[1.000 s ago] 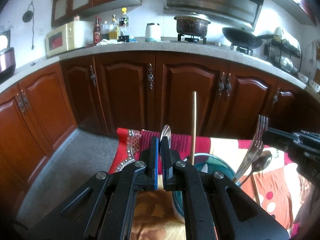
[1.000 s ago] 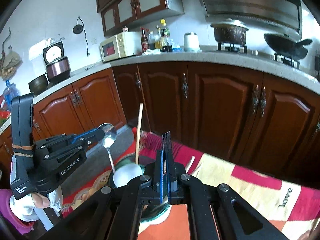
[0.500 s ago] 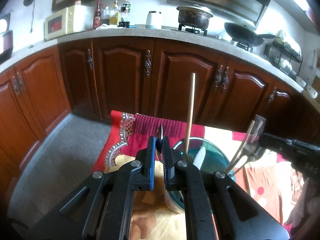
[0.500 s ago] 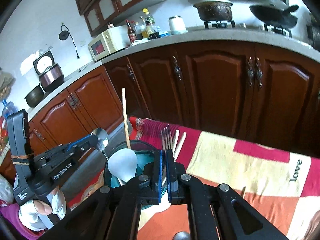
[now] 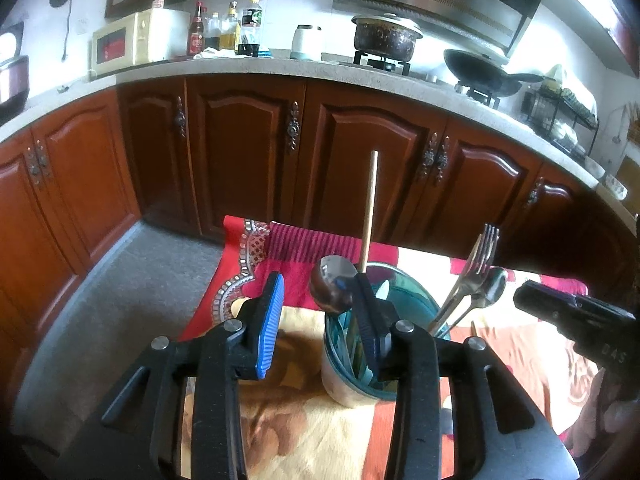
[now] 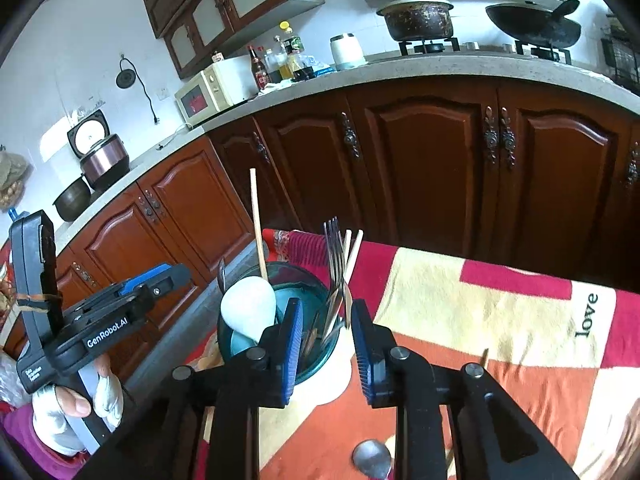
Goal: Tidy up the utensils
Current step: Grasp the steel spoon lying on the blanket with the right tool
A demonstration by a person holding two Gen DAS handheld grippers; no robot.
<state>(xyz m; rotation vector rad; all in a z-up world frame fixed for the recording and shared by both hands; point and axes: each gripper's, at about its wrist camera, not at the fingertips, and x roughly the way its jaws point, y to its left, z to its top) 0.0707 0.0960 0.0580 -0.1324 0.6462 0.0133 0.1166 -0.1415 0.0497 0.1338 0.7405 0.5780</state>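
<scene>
Both grippers are opening with nothing between their pads, the left gripper [image 5: 316,316] having let its spoon [image 5: 331,289] go and the right gripper [image 6: 325,334] its forks [image 6: 335,276], all now standing in the teal cup [image 6: 280,320] on the cloth-covered surface [image 6: 480,320].

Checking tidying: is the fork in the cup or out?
In: the fork stands in the cup, tines up, leaning on its rim.
</scene>
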